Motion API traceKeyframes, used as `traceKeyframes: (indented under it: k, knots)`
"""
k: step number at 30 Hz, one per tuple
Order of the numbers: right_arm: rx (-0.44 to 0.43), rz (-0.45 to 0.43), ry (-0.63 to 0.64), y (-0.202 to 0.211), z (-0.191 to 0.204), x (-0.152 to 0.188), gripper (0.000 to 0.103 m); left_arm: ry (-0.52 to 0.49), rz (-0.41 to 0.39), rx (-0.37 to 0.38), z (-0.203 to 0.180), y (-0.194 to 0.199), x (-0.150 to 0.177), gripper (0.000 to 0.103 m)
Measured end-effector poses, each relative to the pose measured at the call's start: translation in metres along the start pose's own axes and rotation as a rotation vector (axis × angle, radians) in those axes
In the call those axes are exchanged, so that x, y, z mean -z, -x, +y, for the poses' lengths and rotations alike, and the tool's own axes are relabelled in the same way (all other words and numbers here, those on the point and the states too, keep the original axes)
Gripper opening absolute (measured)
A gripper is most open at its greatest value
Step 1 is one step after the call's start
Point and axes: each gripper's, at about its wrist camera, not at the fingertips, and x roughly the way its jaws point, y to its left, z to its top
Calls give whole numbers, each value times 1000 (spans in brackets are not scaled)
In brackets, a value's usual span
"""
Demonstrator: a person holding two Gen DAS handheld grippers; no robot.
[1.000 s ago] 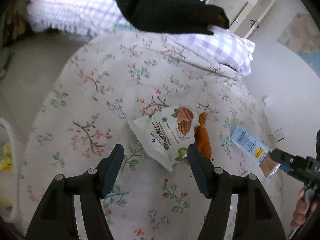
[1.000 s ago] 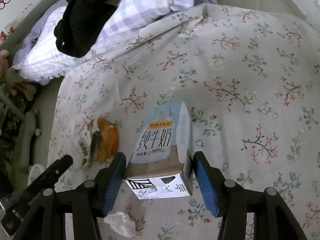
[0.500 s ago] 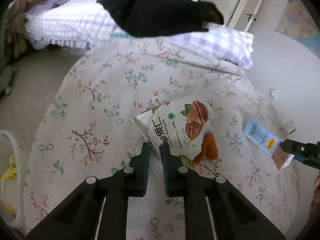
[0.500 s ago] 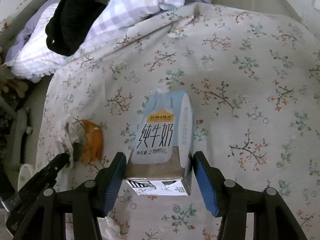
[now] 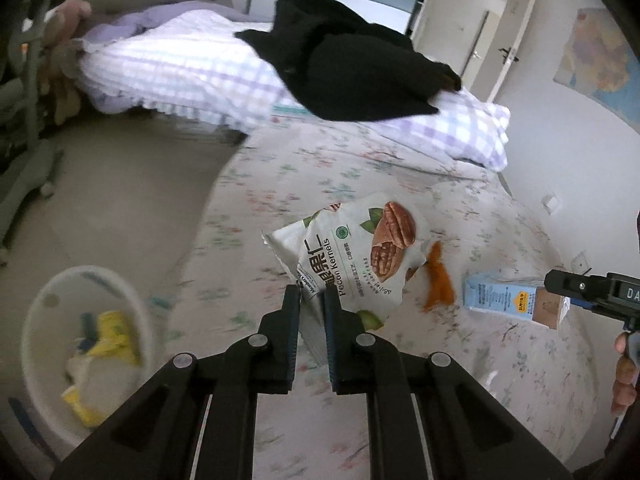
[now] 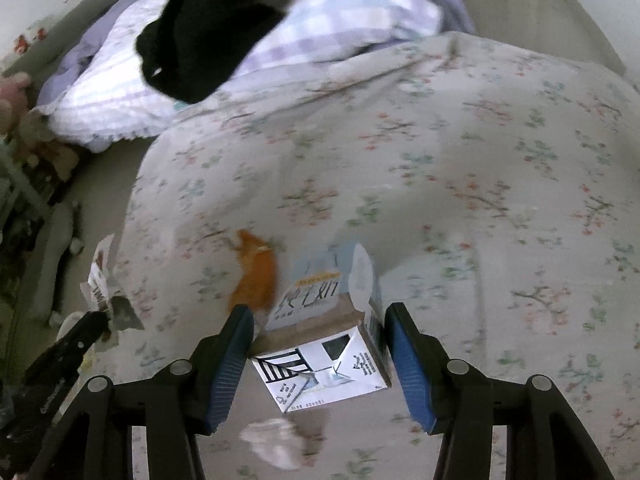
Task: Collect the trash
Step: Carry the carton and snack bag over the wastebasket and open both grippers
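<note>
My left gripper (image 5: 312,300) is shut on the corner of a white pecan kernels bag (image 5: 360,256) and holds it up above the floral bed sheet (image 5: 500,380). My right gripper (image 6: 320,332) is shut on a blue and white milk carton (image 6: 324,340), lifted off the sheet and tilted; the carton also shows at the right of the left wrist view (image 5: 512,300). An orange wrapper (image 6: 256,276) lies on the sheet beside the carton. A crumpled white tissue (image 6: 276,440) lies on the sheet below the carton.
A white round bin (image 5: 80,352) with yellow and white trash stands on the floor left of the bed. A checked purple pillow (image 5: 192,76) with a black garment (image 5: 352,72) lies at the head of the bed. Stuffed toys (image 6: 24,120) sit at far left.
My left gripper closed on the pecan bag and lifted it leftward toward the bed's edge, and the bin came into view. My right gripper lifted and tilted the milk carton.
</note>
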Motion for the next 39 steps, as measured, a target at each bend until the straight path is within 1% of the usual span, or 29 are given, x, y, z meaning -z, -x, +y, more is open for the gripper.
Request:
traceKeyframes:
  k: [3, 7, 11, 14, 21, 23, 24, 25, 26, 27, 28, 30, 32, 34, 36, 39]
  knots:
    - [-16, 6, 36, -3, 23, 4, 59, 19, -7, -30, 24, 16, 4, 13]
    - [-23, -9, 110, -4, 59, 8, 59, 49, -14, -76, 58, 38, 12, 13]
    - [-75, -6, 151, -8, 95, 15, 59, 93, -23, -115, 94, 58, 20, 13]
    - [-108, 11, 168, -15, 117, 20, 59, 128, -11, -160, 126, 69, 29, 13]
    - [-180, 32, 231, -31, 180, 34, 59, 163, 14, -232, 175, 83, 47, 15]
    - [-202, 36, 243, -36, 197, 37, 59, 178, 16, -239, 187, 85, 50, 19]
    - [-212, 38, 246, -38, 203, 39, 59, 184, 11, -233, 191, 85, 50, 24]
    - [-223, 40, 249, -40, 209, 40, 59, 187, 20, -238, 194, 83, 50, 36]
    - [-239, 42, 253, -43, 217, 42, 59, 191, 36, -254, 198, 81, 50, 44]
    - [-248, 44, 255, -45, 221, 43, 59, 195, 49, -274, 199, 79, 50, 64]
    - [-256, 45, 258, -47, 226, 44, 59, 197, 59, -298, 201, 78, 51, 75]
    - [-271, 45, 264, -51, 237, 47, 59, 199, 57, -343, 208, 80, 53, 77]
    - [-285, 47, 268, -57, 248, 50, 59, 207, 68, -364, 214, 84, 55, 79]
    - [-295, 51, 270, -62, 255, 51, 59, 228, 74, -381, 222, 89, 58, 86]
    - [-305, 55, 272, -69, 265, 54, 59, 244, 62, -396, 229, 96, 62, 90]
    - [-324, 59, 272, -79, 278, 58, 59, 252, 53, -421, 237, 105, 65, 92]
